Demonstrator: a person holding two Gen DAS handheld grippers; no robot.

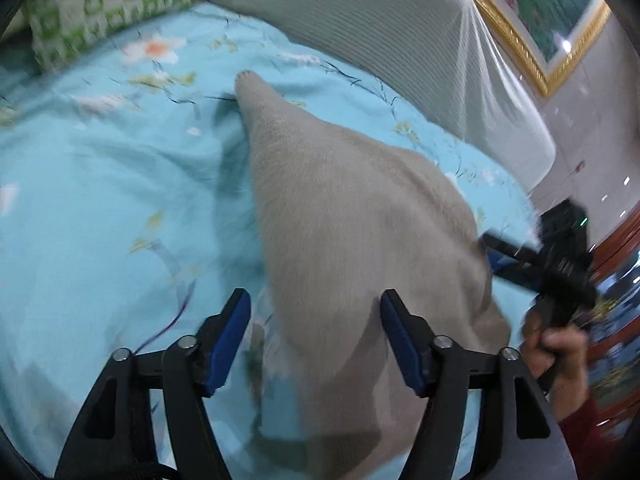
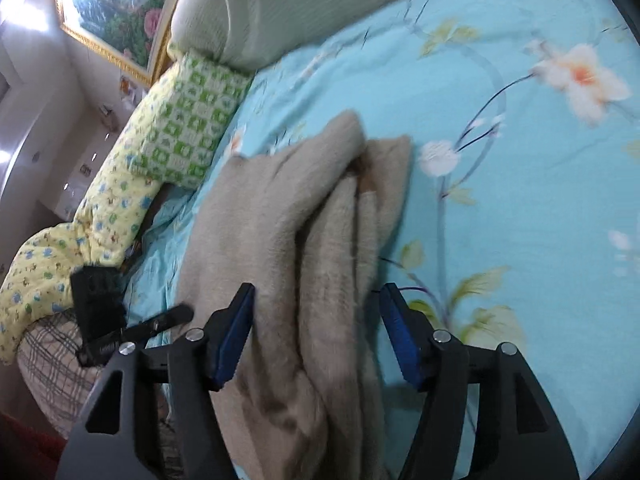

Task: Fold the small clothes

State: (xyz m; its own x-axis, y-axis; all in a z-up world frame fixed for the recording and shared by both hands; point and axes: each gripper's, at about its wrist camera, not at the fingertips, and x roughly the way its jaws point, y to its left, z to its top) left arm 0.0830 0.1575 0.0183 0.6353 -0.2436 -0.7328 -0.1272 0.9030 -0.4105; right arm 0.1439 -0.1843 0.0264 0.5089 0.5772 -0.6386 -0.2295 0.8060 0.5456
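A beige fuzzy garment (image 1: 352,208) lies on the light blue floral bedsheet (image 1: 100,184), one narrow end reaching toward the headboard. My left gripper (image 1: 314,340) is open, its blue pads standing wide on either side of the garment's near part. In the right wrist view the same garment (image 2: 280,208) shows several long folds running away from me. My right gripper (image 2: 316,332) is open too, with the folded cloth lying between its pads and the left pad brushing the cloth's edge. A hand (image 1: 560,344) holds the right gripper's black handle at the garment's right side.
A green checked pillow (image 2: 188,132) leans against the pale padded headboard (image 1: 380,20). A yellow patterned quilt (image 2: 80,240) and a plaid cloth (image 2: 52,368) lie beyond the sheet's left edge. A gold-framed painting (image 1: 552,12) hangs on the wall. Bare sheet (image 2: 520,200) spreads right of the garment.
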